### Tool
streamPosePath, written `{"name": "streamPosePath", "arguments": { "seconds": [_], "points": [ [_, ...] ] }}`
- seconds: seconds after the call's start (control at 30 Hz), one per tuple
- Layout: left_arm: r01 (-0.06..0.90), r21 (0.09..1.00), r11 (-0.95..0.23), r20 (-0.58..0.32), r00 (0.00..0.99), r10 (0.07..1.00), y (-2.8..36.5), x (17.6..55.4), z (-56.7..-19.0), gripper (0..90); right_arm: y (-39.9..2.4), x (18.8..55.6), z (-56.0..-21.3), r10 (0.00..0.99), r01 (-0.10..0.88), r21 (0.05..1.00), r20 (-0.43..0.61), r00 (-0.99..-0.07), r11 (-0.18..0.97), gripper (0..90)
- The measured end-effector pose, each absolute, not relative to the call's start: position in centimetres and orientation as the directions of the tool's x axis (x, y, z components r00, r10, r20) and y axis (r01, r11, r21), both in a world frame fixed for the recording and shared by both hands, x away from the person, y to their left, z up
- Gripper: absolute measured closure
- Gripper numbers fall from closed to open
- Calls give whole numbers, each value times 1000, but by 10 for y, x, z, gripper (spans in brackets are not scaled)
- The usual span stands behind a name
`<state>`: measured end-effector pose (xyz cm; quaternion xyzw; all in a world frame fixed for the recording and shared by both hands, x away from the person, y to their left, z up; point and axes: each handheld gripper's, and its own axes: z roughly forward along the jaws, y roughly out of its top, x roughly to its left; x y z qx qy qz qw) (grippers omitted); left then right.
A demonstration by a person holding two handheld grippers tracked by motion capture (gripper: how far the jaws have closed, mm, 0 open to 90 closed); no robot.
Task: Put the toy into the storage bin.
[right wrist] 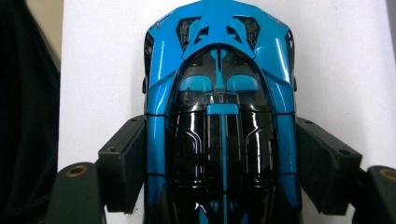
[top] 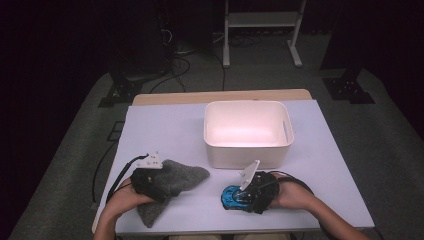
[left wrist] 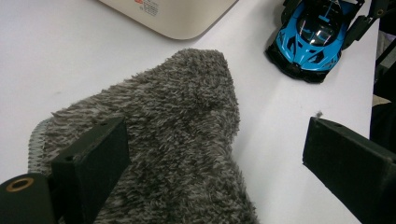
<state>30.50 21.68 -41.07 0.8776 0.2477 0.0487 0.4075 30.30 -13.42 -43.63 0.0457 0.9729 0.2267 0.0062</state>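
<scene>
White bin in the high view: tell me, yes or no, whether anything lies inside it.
No. The white bin shows a bare floor, while the blue toy car and grey fuzzy cloth lie on the table.

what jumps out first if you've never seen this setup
The glossy blue toy car at the near right of the table, clamped at its sides between the jaws of the right gripper. Then the white bin standing empty behind it, mid-table. At the near left lies a fuzzy grey cloth, with the left gripper open over it.
</scene>
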Motion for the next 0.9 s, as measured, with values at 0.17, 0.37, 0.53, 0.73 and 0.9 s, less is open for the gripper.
{"name": "streamPosePath", "arguments": {
  "seconds": [0.17,0.37,0.53,0.73,0.9],
  "points": [
    [399,737,-546,-119,871,476,217,305,-412,66,-135,304,-435,89,85,440,11,-996,894,251],
    [395,738,-546,-118,873,473,217,305,-411,66,-137,305,-431,88,85,462,15,-996,883,252],
    [397,739,-545,-120,873,473,217,305,-411,66,-136,305,-425,83,78,459,10,-996,885,252],
    [397,741,-542,-122,873,472,217,304,-410,66,-134,305,-424,78,77,452,16,-997,889,252],
    [394,737,-549,-119,876,468,217,304,-411,66,-132,305,-422,73,75,452,23,-997,889,252]
  ]
}}
